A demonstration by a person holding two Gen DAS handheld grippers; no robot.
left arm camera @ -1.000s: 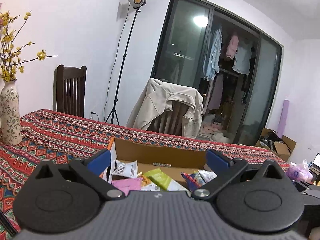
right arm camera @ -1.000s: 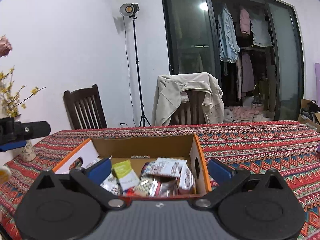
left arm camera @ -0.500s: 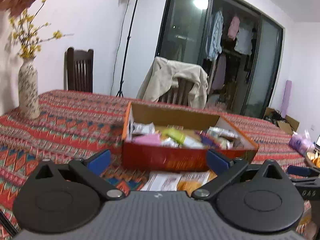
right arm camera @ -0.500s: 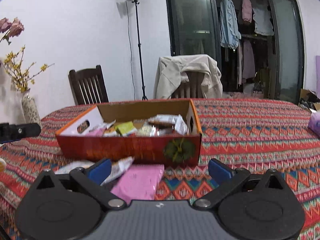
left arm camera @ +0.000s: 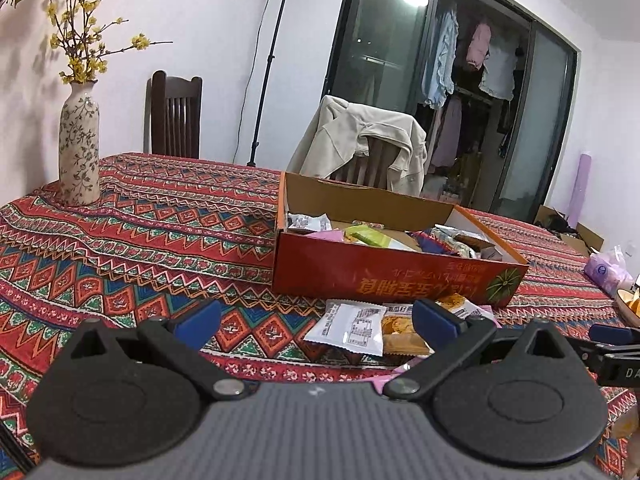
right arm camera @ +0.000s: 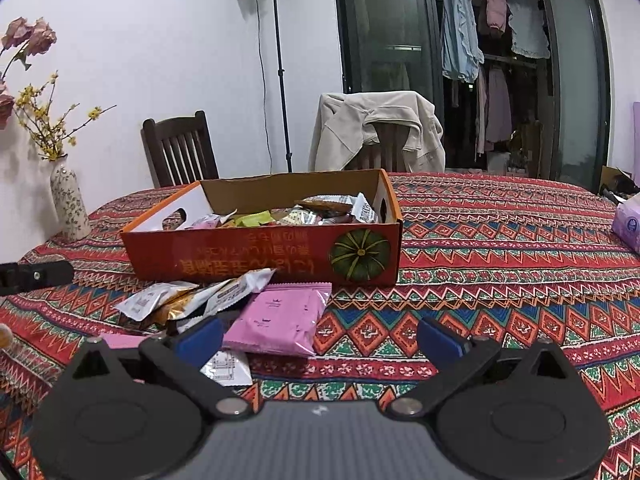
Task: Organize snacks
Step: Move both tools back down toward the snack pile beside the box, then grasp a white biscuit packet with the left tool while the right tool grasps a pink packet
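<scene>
both tools hanging open, gripping nothing. box [right arm camera: 260,256] sitting ahead on the counter [right arm camera: 500,264], loose packets lying just in front of it. pink packet [right arm camera: 280,320] lying ahead-left of my right tool [right arm camera: 318,338], nearer it than the left tool [left arm camera: 316,322]. i'm judging right goes first.

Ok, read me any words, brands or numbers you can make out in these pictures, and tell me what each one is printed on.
"DA": white letters on the right gripper's black body, cut off at the left wrist view's edge.
Orange box, front: a large line of gold characters, upside down, not legible; a pumpkin picture beside it, no words.
White packet: printed table and barcode, too small to read.
Pink packet: tiny dark marks, unreadable.
Left gripper: no text.
</scene>
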